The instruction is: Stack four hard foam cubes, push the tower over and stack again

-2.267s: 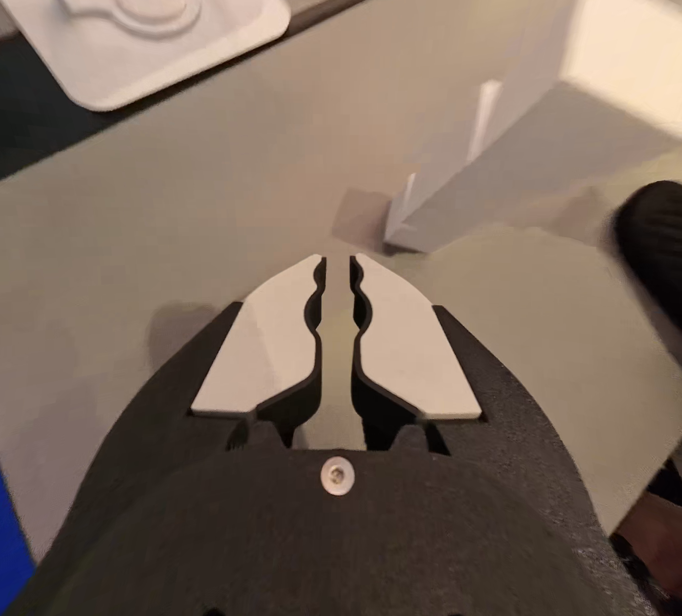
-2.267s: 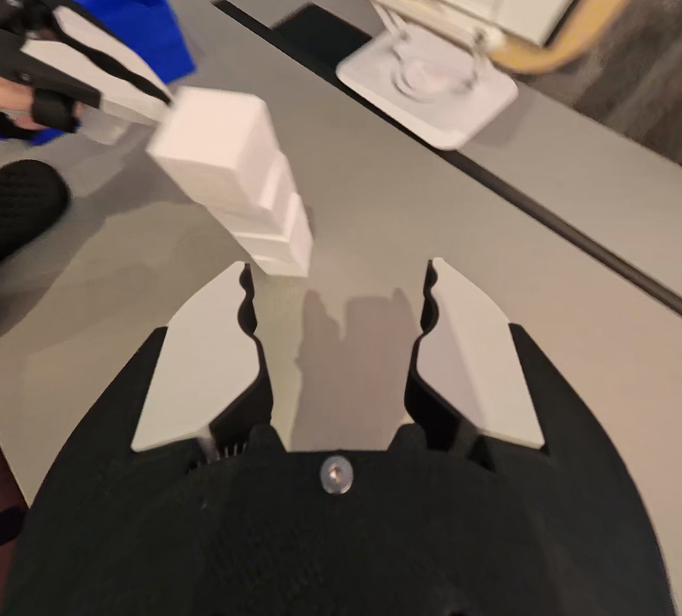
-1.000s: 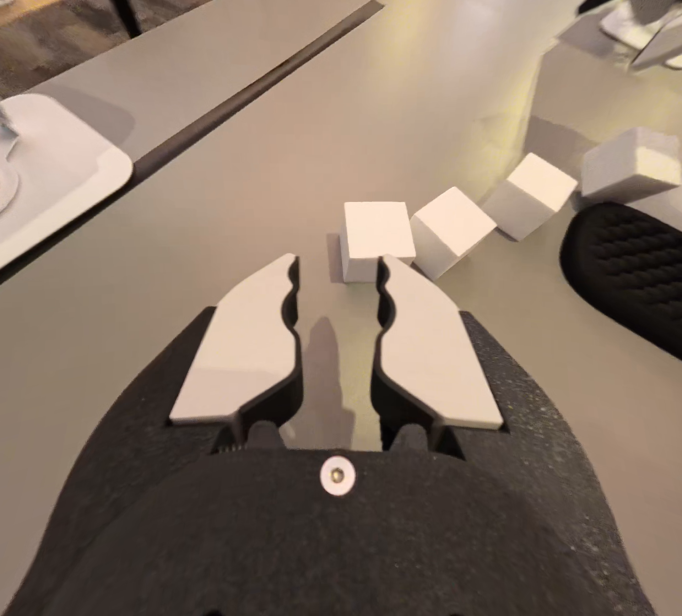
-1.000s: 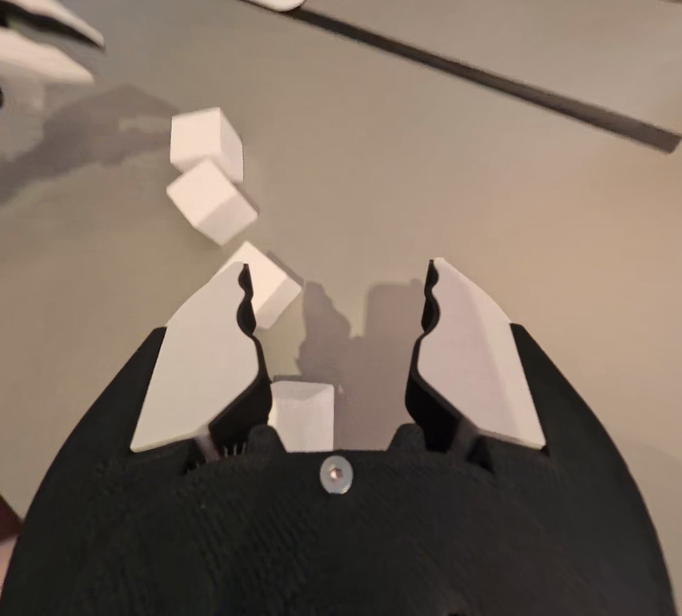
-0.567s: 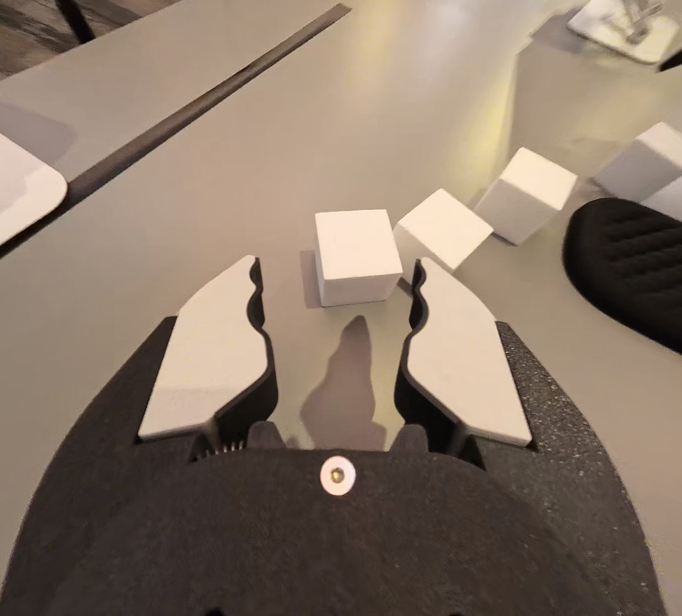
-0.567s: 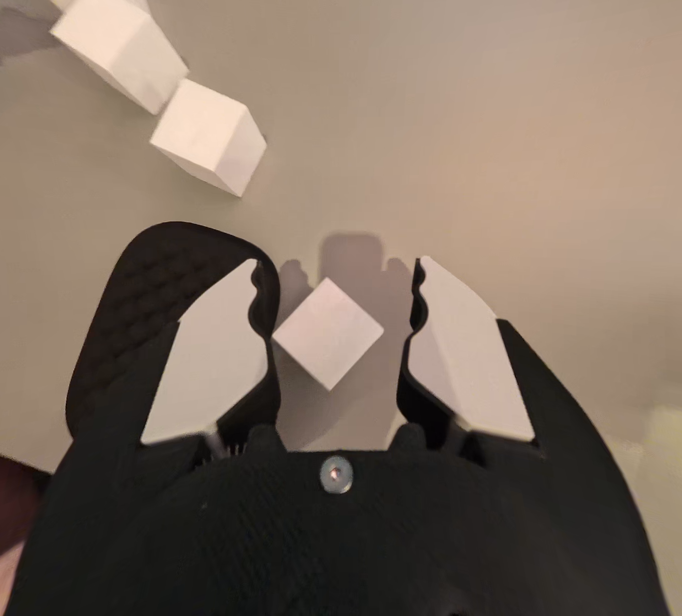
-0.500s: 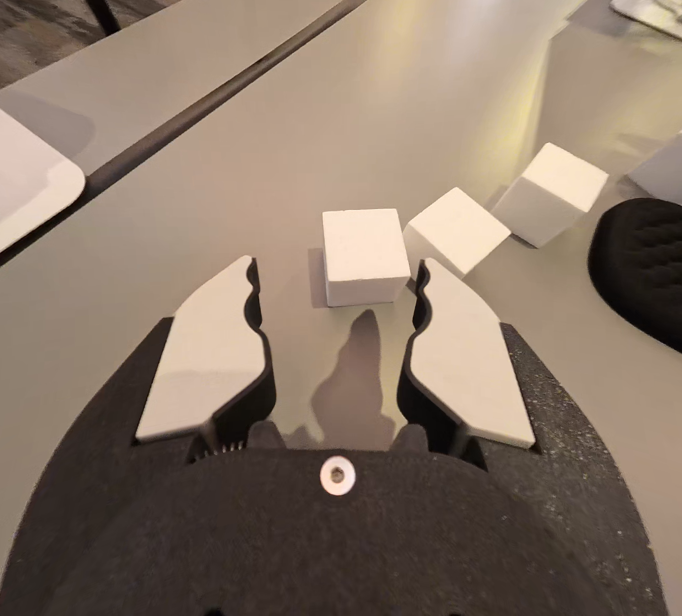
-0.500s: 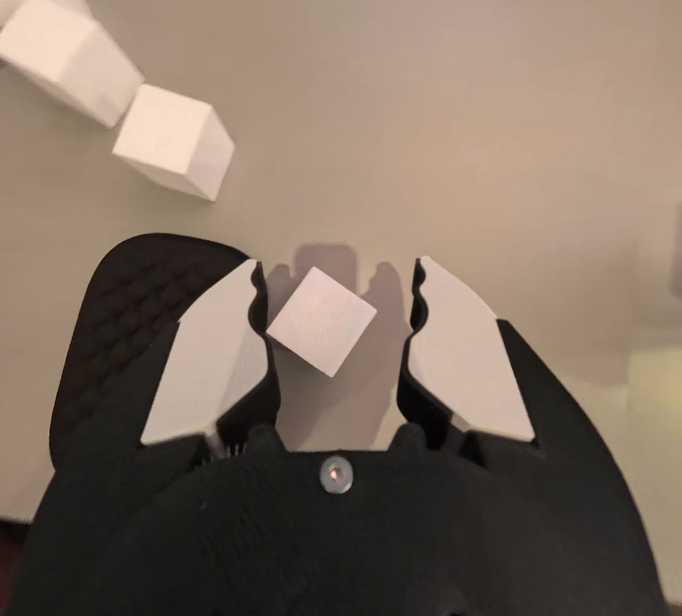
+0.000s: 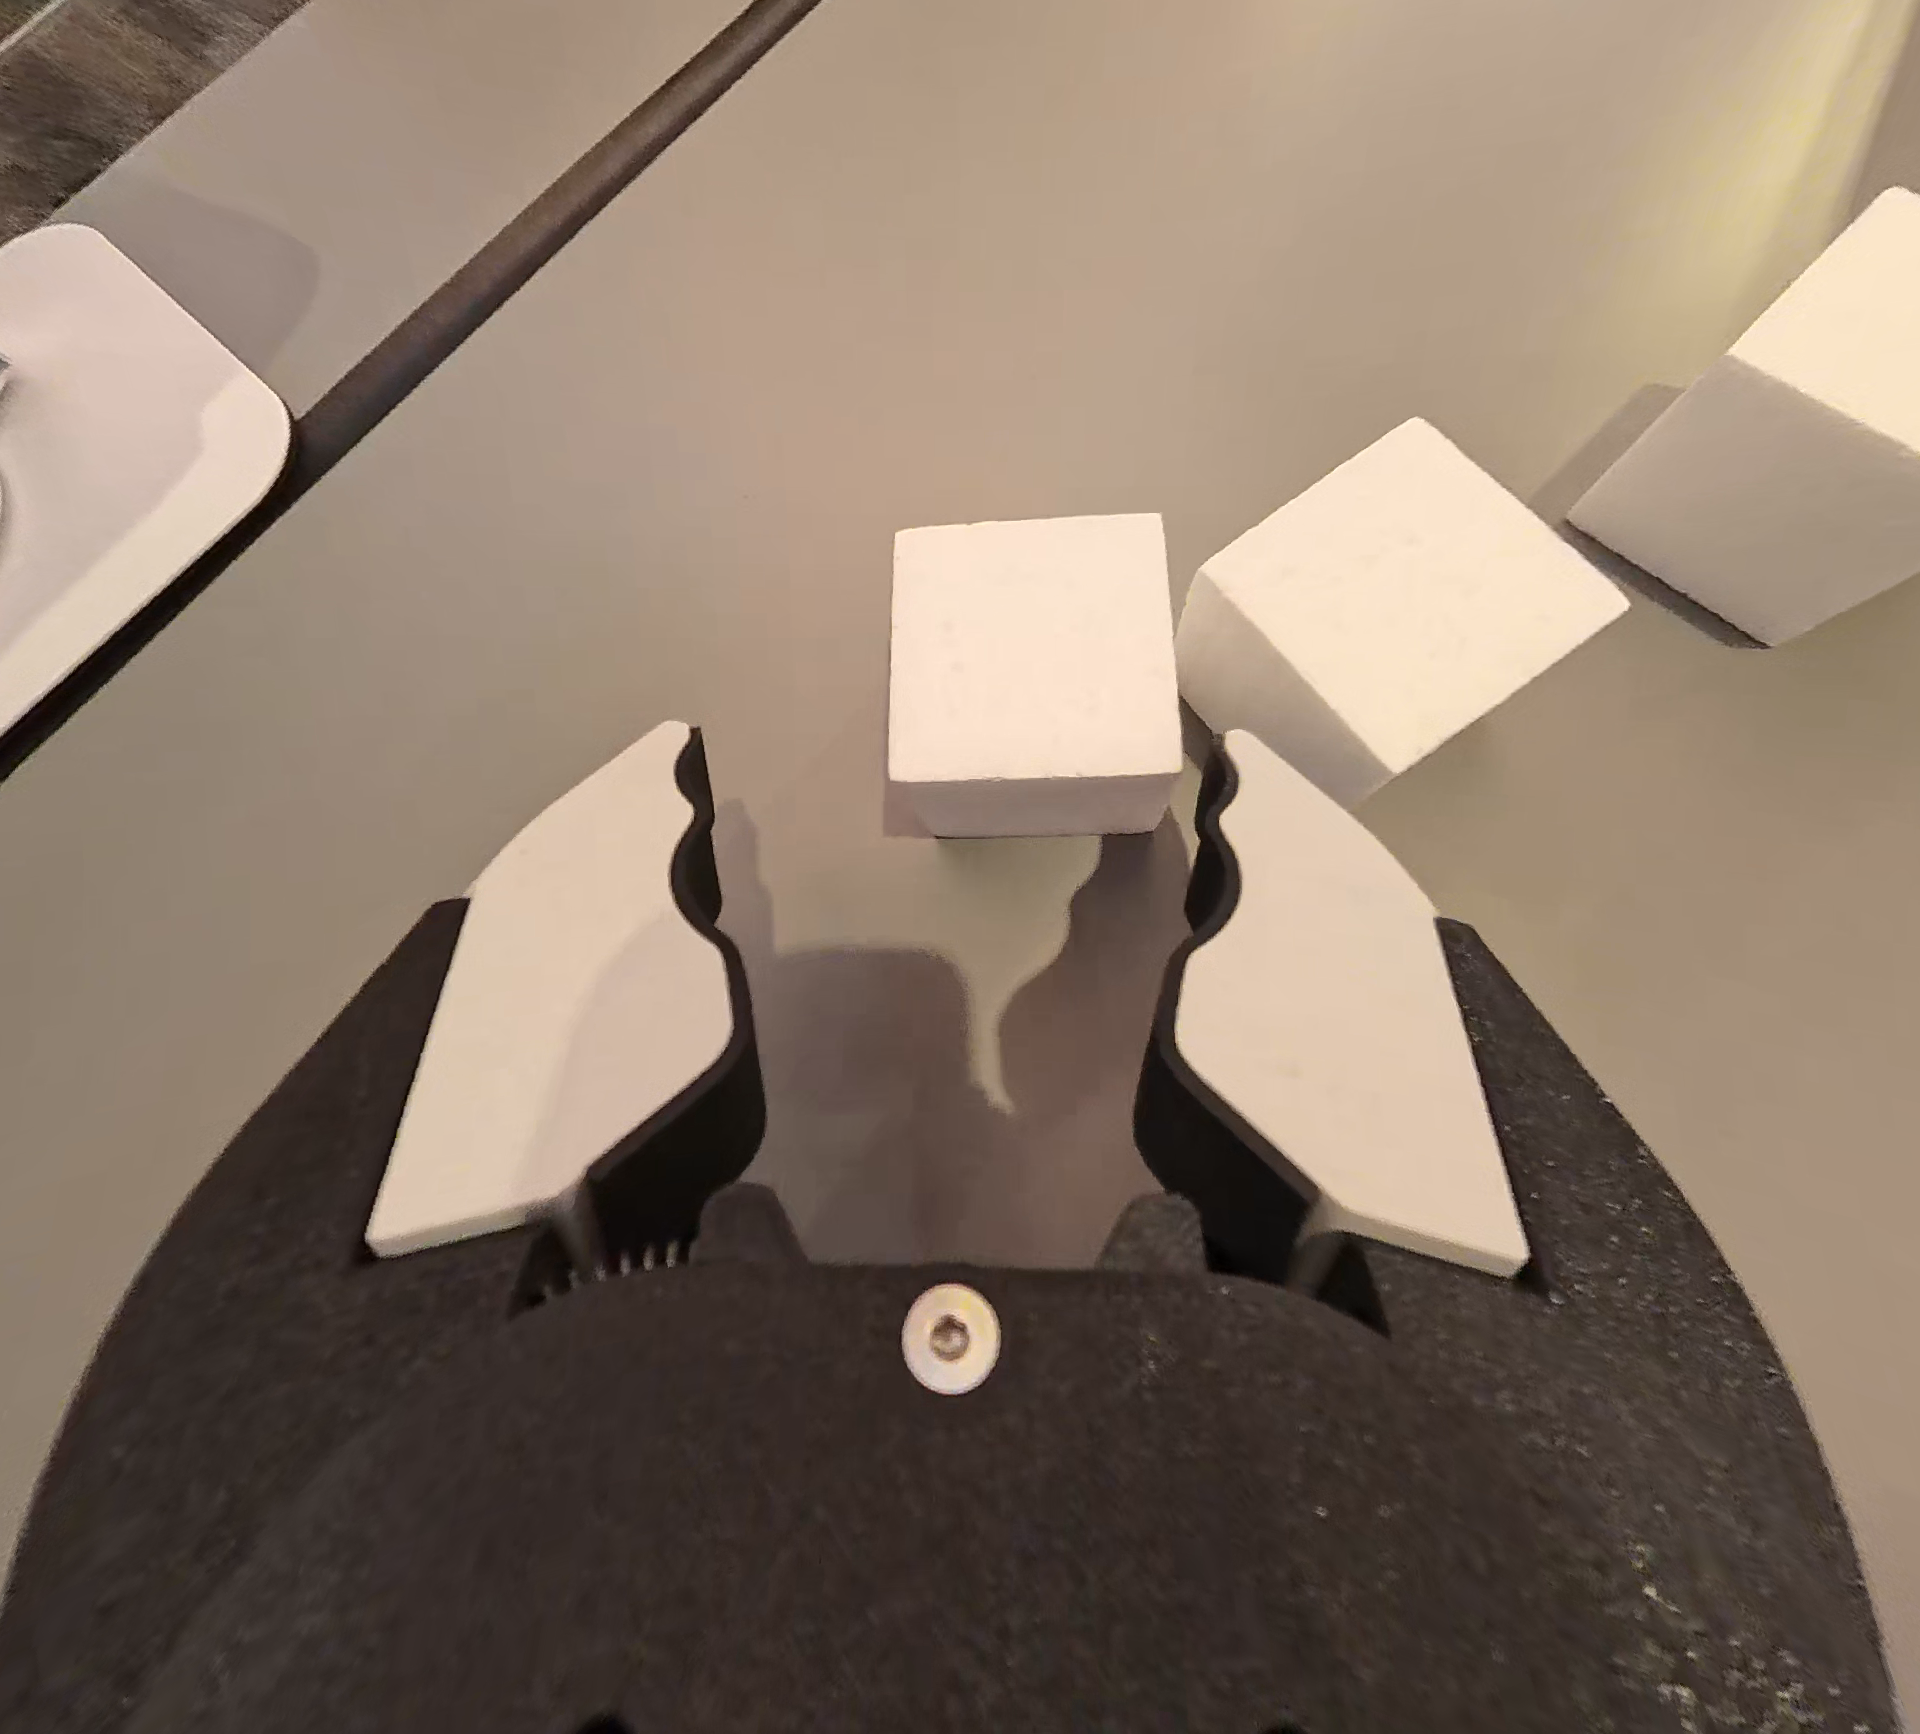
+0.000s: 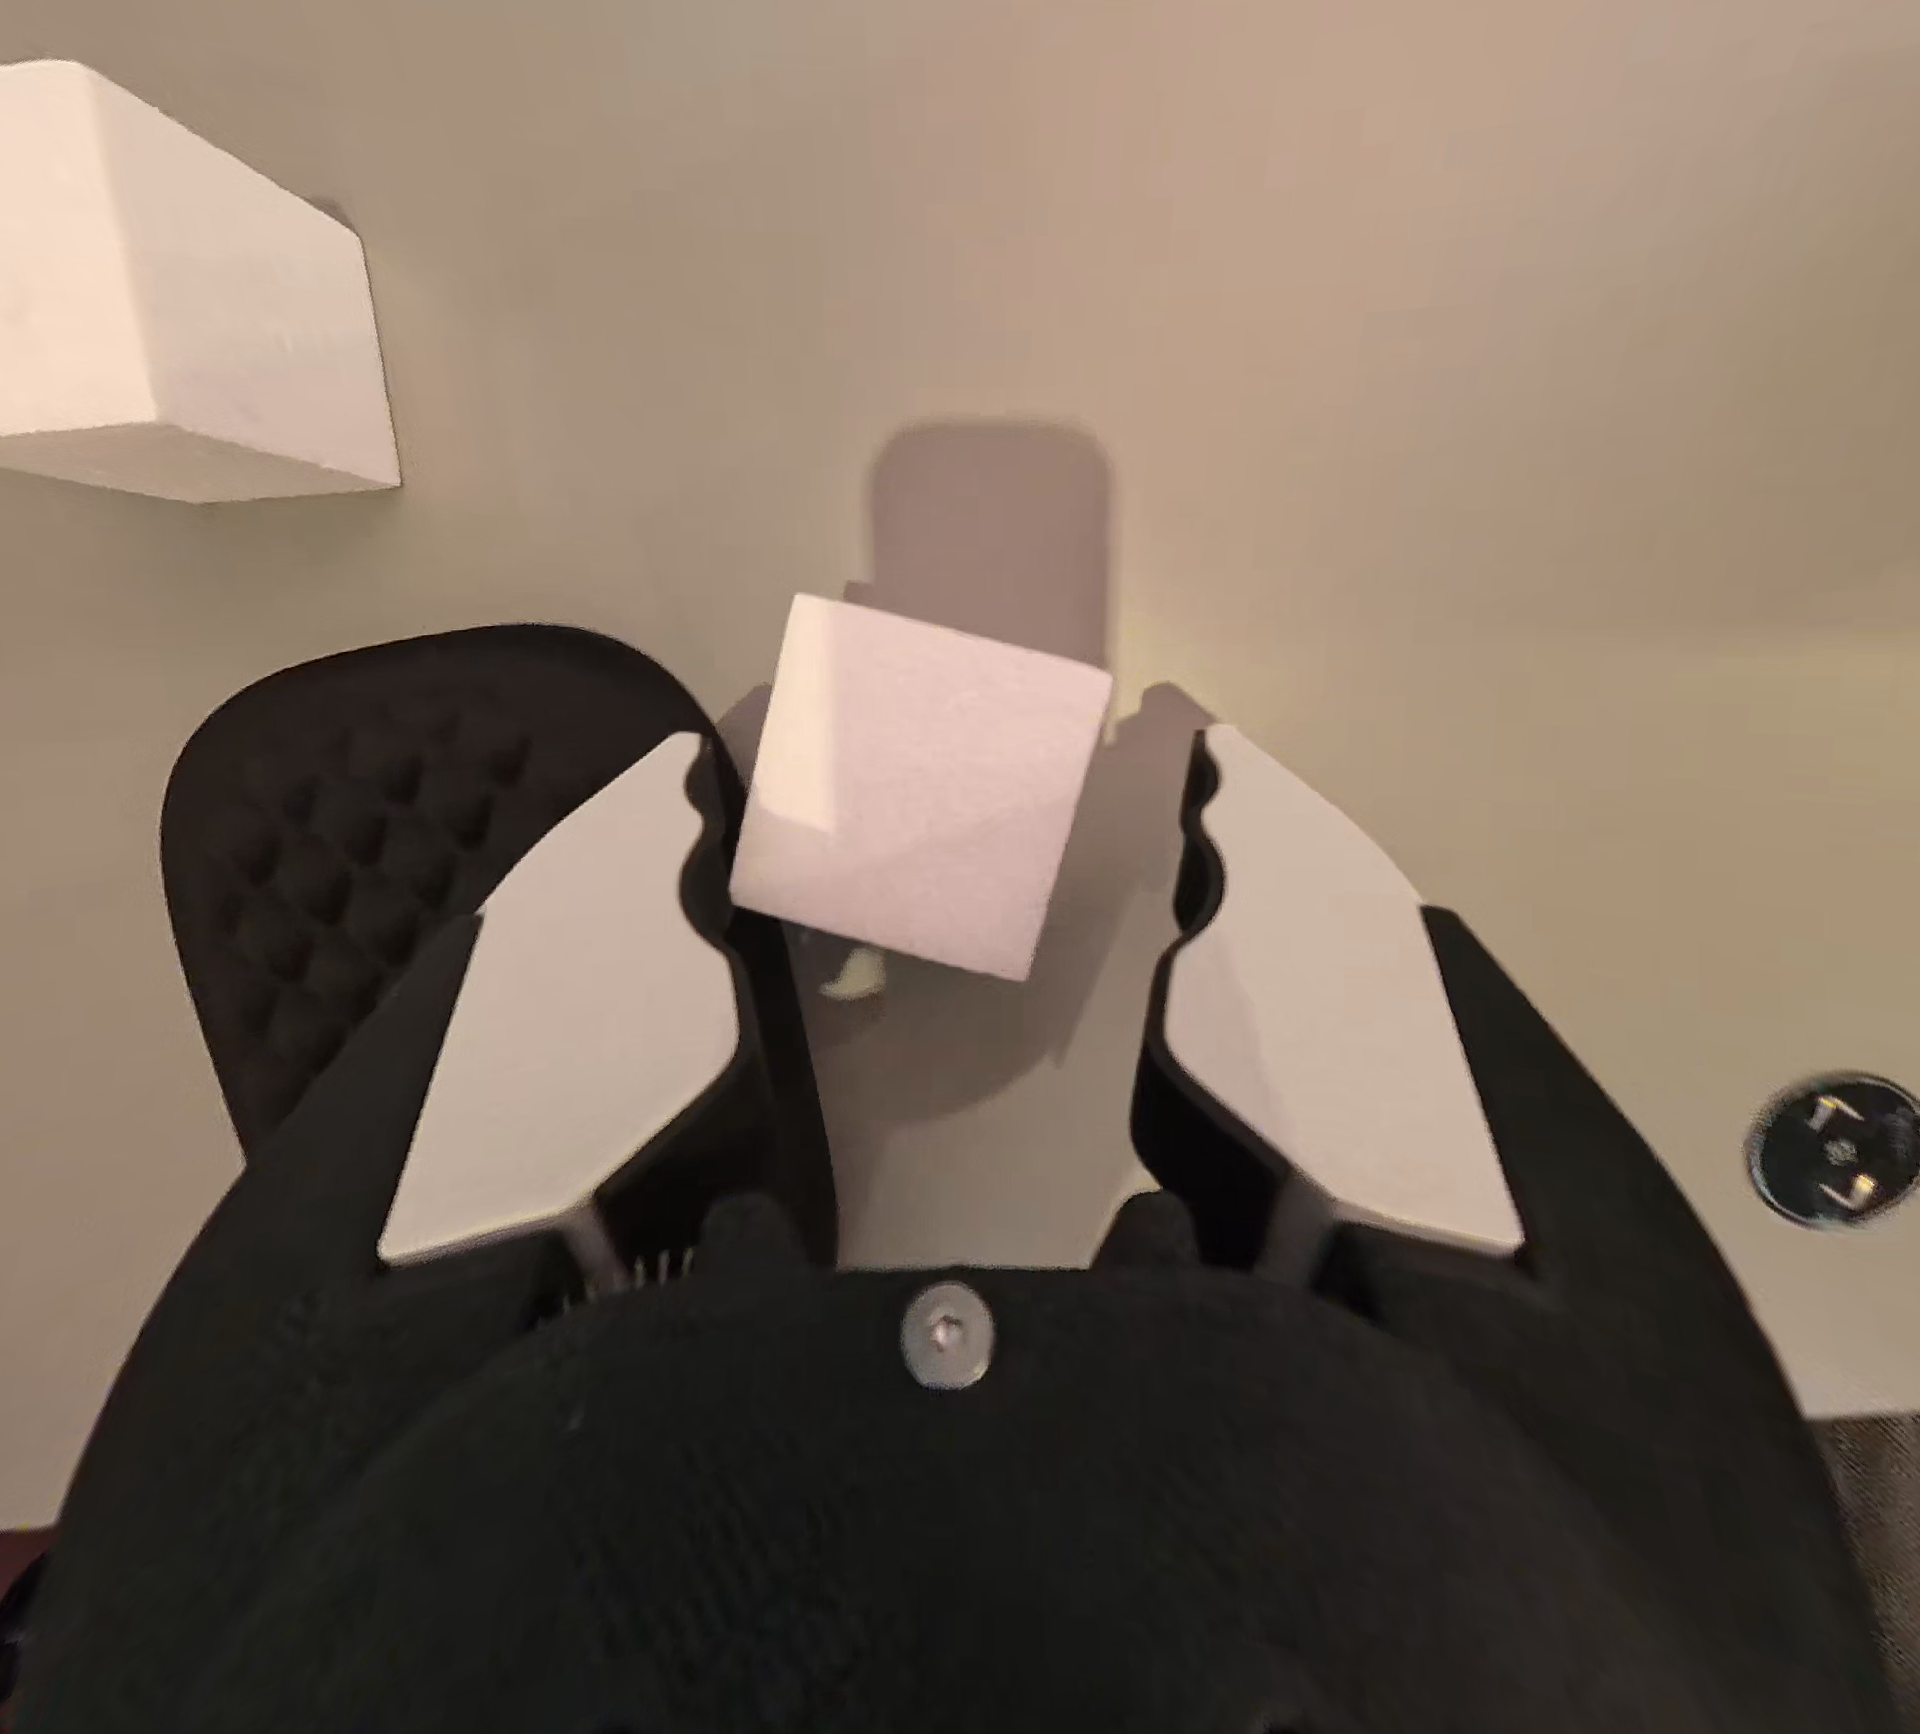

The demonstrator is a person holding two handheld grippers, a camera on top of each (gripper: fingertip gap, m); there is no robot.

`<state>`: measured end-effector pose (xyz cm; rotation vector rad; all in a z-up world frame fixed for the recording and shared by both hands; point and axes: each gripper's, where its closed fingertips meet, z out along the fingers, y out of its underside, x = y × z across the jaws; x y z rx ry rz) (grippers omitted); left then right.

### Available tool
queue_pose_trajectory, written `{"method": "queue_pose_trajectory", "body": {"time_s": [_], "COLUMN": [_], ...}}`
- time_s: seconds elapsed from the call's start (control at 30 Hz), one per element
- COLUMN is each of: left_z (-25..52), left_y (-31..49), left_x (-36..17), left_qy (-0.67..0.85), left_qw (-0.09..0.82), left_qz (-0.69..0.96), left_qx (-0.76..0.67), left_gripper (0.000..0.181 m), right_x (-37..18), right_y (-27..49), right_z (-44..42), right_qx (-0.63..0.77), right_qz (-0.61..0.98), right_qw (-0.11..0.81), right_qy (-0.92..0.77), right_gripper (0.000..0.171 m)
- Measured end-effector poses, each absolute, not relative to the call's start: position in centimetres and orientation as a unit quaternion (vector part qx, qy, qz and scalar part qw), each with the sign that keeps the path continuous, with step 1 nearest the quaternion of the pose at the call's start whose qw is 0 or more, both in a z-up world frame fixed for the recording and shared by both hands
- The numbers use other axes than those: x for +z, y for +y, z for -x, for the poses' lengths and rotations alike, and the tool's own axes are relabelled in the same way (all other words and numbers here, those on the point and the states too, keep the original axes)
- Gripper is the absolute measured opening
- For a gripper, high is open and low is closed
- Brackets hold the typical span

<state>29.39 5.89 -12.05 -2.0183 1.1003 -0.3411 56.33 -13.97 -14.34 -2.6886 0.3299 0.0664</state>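
White foam cube sits skewed between my spread right gripper; left gripper spread too. Closing risks twisted grab.

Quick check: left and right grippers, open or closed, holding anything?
Left gripper: open, holding nothing; a white cube sits just ahead of its fingertips.
Right gripper: open around a tilted white cube, not clamped.

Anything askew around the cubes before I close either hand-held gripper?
Yes: the cube between the right hand-held gripper fingers sits rotated, corners toward the pads. The cube ahead of the left hand-held gripper lies square, though a neighbouring cube crowds one fingertip.
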Motion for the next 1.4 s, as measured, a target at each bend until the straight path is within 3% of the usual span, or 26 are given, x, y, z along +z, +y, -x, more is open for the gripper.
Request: {"method": "queue_pose_trajectory", "body": {"time_s": [0.1, 0.27, 0.43, 1.1, 1.4], "left_z": [-29.7, -30.3, -30.6, -30.8, -27.6], "left_y": [6.2, 6.6, 6.6, 6.2, 7.1], "left_x": [-12.2, -12.1, -12.0, -12.5, -9.6], "left_qy": [0.433, 0.434, 0.436, 0.442, 0.401], "left_qw": [0.397, 0.403, 0.411, 0.376, 0.398], "left_qz": [0.799, 0.795, 0.788, 0.795, 0.799], "left_qx": [-0.129, -0.129, -0.142, -0.176, -0.205], "left_gripper": [0.089, 0.082, 0.064, 0.056, 0.056], "right_x": [-14.5, -14.5, -14.6, -14.7, -13.4], "right_y": [-14.1, -14.3, -14.4, -14.6, -14.0], "right_z": [-56.1, -56.5, -56.5, -56.4, -57.2], "right_qx": [0.038, 0.042, 0.053, 0.069, 0.075], "right_qz": [0.971, 0.971, 0.97, 0.968, 0.962], "right_qw": [0.202, 0.199, 0.202, 0.208, 0.237], "right_qy": [0.122, 0.125, 0.126, 0.12, 0.113], "right_gripper": [0.063, 0.063, 0.062, 0.062, 0.061]}}
